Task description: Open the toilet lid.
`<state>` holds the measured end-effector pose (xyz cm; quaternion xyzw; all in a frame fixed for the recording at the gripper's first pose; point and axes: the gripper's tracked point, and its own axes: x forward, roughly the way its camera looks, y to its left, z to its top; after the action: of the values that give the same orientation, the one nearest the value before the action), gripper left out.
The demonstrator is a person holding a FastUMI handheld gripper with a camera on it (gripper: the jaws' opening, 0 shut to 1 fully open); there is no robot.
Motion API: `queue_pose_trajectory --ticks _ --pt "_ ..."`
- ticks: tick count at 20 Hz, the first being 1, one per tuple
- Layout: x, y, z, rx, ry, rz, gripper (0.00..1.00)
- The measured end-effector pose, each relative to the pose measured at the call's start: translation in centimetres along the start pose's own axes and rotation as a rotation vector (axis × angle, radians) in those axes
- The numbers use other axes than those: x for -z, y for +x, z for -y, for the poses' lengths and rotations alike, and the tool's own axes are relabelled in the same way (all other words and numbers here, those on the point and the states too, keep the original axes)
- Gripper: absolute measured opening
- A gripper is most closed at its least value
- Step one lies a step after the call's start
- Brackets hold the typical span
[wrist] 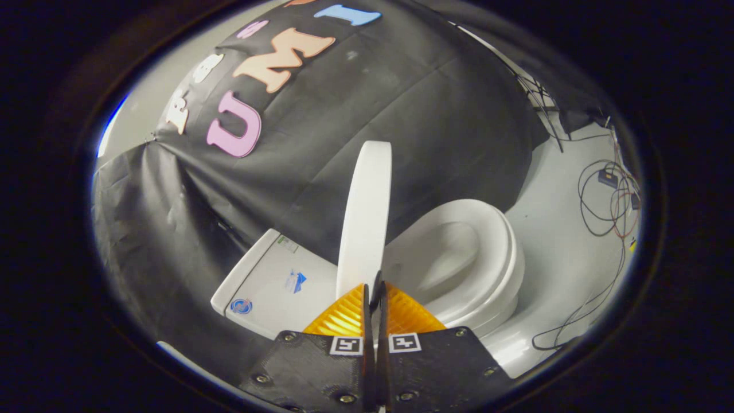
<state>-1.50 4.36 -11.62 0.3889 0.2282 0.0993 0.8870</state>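
Tool [375, 287] closed beneath smooth, rounded white lid [365, 212], raised upright.

Lid [365, 218]: white, raised upright, seen edge-on, just ahead of the gripper [377, 287], whose fingers are closed together.
Seat [493, 252]: white, down on the bowl.

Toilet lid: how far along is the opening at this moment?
Mostly done: the toilet lid stands raised edge-on, well clear of the seat, with the bowl uncovered. In hand: the gripper sits with its fingers closed together at the lid's lower edge. Left: tipping the lid back toward the tank and withdrawing.
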Motion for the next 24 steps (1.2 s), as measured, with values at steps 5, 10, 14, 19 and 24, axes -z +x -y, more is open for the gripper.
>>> queue_pose_trajectory --ticks 5,10,14,19,24 --pt "0.1 -0.2 -0.7 0.001 -0.021 0.001 0.02" --pt "-0.2 -0.1 -1.8 -0.002 -0.055 0.008 0.03" --pt "-0.2 -0.1 -2.9 0.004 -0.111 0.017 0.04" --pt "-0.3 -0.1 -4.4 0.003 -0.166 0.029 0.05" --pt "-0.4 0.2 -5.8 0.002 -0.192 0.036 0.06"
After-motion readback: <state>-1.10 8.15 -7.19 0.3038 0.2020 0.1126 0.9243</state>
